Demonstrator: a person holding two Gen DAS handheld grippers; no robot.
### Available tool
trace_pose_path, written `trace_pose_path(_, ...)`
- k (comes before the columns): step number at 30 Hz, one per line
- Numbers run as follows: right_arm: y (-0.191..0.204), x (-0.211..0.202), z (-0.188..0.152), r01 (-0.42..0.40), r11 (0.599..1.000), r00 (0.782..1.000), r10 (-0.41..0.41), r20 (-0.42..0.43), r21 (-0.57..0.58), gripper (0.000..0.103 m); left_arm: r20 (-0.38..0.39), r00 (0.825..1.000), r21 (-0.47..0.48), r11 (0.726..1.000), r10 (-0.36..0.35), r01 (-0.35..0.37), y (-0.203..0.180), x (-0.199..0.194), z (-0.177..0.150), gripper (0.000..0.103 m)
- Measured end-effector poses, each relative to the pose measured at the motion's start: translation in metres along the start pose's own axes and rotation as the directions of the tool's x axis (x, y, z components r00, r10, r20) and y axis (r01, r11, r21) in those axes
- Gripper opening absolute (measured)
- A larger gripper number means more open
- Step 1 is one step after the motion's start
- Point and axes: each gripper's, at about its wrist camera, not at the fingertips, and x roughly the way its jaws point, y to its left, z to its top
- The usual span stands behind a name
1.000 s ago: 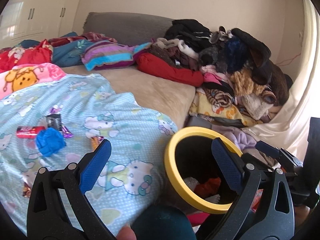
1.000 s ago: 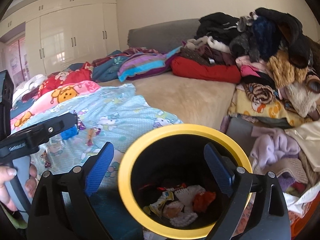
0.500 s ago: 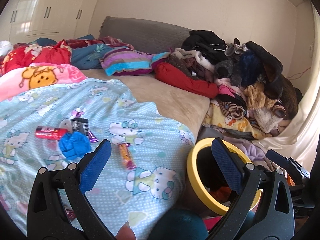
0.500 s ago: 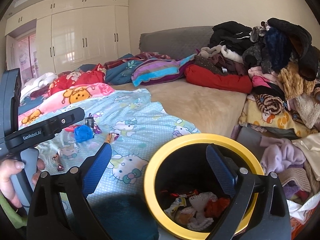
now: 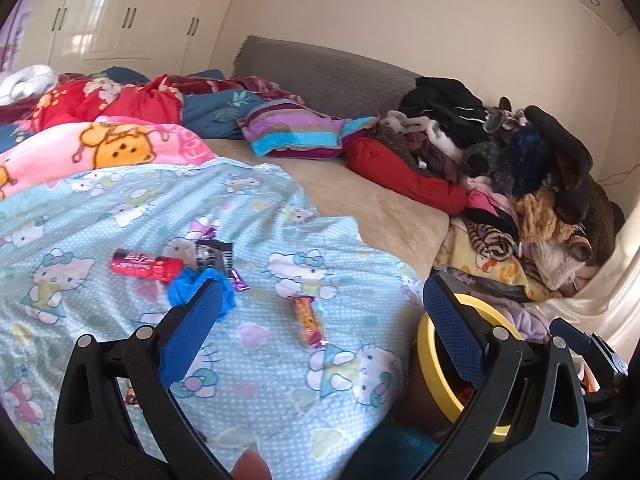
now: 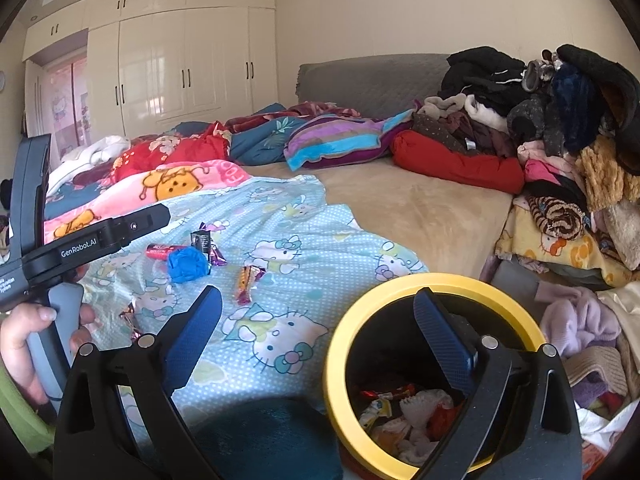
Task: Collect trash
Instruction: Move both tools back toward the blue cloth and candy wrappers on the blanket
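Loose trash lies on the Hello Kitty blanket [image 5: 100, 208]: a red wrapper [image 5: 146, 267], a crumpled blue piece [image 5: 188, 286], a black packet [image 5: 212, 254], a purple wrapper [image 5: 239, 282] and an orange candy wrapper [image 5: 310, 320]. My left gripper [image 5: 322, 292] is open and empty, just short of the blue piece and the orange wrapper. The yellow-rimmed bin [image 6: 436, 282] stands beside the bed, holding wrappers and tissues [image 6: 408, 412]. My right gripper [image 6: 319, 300] hangs open and empty over the bin's near-left rim. The blue piece [image 6: 187, 264] and orange wrapper [image 6: 246, 280] also show there.
A tall heap of clothes [image 5: 520, 168] covers the bed's right side, spilling down behind the bin. Pillows and blankets [image 5: 296, 132] lie by the grey headboard. A hand [image 6: 24, 340] holds the left tool's handle. Another small wrapper [image 6: 130, 316] lies near it. White wardrobes [image 6: 180, 64] line the wall.
Both views have swung left, from the bin toward the blanket. The left gripper now faces the scattered trash, with the bin at its right edge. Both stay open.
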Motion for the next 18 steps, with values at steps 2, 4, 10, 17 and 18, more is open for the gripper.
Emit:
trace_pose_path(2, 0.004, 0.005, 0.001, -0.009, 1.000, 1.000, 0.009, -0.006, 0.010, 0.094, 0.001, 1.000, -0.010, 1.000, 0.011, -0.011, 0.007, 0.000, 0.001, 0.092)
trace_pose_path(4, 0.010, 0.010, 0.003, -0.019, 1.000, 1.000, 0.019, -0.011, 0.016, 0.094, -0.001, 1.000, -0.014, 1.000, 0.020, -0.020, 0.012, 0.001, 0.001, 0.092)
trace_pose_path(10, 0.028, 0.027, 0.005, -0.046, 0.999, 0.999, 0.046, -0.027, 0.001, 0.094, -0.007, 0.998, -0.043, 0.997, 0.057, -0.057, 0.030, 0.003, 0.002, 0.092)
trace_pose_path(17, 0.048, 0.051, 0.005, -0.066, 0.998, 0.996, 0.065, -0.053, -0.017, 0.094, -0.015, 0.995, -0.078, 0.992, 0.095, -0.096, 0.055, 0.005, 0.003, 0.092)
trace_pose_path(18, 0.050, 0.055, 0.005, -0.067, 0.998, 0.996, 0.066, -0.059, -0.019, 0.094, -0.018, 0.995, -0.082, 0.992, 0.098, -0.100, 0.058, 0.006, 0.003, 0.092)
